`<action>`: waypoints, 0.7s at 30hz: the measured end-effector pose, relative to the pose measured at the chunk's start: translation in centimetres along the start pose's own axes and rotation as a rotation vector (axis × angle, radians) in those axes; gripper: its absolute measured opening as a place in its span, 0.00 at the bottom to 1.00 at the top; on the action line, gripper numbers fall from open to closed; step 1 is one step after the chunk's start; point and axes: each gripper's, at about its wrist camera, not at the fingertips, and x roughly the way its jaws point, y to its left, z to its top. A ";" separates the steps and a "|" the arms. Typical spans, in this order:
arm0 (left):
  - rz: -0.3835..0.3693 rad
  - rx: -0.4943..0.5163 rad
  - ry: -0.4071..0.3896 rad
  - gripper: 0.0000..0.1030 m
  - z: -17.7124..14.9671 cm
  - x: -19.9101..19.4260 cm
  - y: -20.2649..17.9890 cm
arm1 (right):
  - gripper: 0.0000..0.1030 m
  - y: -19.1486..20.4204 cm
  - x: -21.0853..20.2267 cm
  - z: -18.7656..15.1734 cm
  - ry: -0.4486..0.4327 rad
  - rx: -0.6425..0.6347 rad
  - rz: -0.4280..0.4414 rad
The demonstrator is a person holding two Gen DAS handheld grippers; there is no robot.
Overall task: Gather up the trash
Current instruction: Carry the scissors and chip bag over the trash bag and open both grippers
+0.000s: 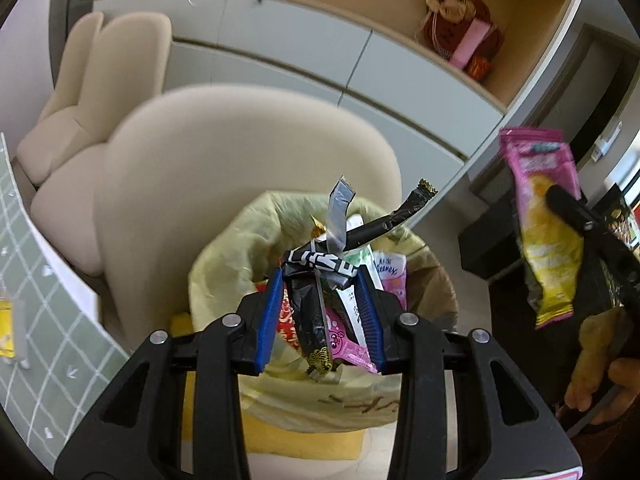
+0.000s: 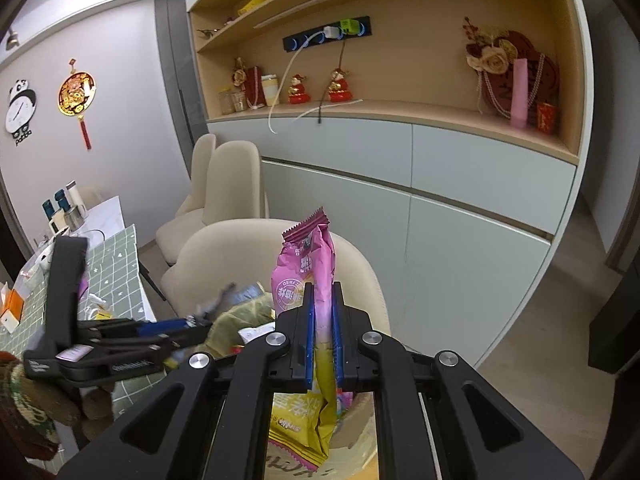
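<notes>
My left gripper [image 1: 320, 280] is shut on a crumpled bundle of black and silver wrappers [image 1: 320, 268], held just above a bin lined with a yellow bag [image 1: 224, 256] that holds several wrappers. My right gripper [image 2: 323, 300] is shut on a pink and yellow snack packet [image 2: 304, 264], which stands up between the blue pads and hangs below them over the bin. In the left wrist view that packet [image 1: 544, 216] hangs at the right, beside the bin. In the right wrist view the left gripper [image 2: 192, 322] reaches in from the left over the bag [image 2: 240, 316].
A cream armchair [image 1: 192, 168] stands right behind the bin, with a second one [image 1: 100, 80] further back. A table with a green checked cloth [image 1: 40, 280] is at the left. Grey cabinets and a wooden shelf [image 2: 400, 112] line the wall. A person's hand [image 1: 600, 380] is at the right edge.
</notes>
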 end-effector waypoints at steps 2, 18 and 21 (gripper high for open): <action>-0.006 0.002 0.016 0.34 0.1 1.3 -0.3 | 0.09 -0.4 0.3 -0.1 0.008 0.010 -0.002; 0.025 -0.041 -0.090 0.55 -0.8 -3.1 0.7 | 0.09 -0.1 2.0 -0.9 0.044 -0.007 0.050; 0.112 -0.074 -0.149 0.55 -1.7 -6.0 1.8 | 0.09 1.5 3.2 -1.1 0.058 -0.065 0.090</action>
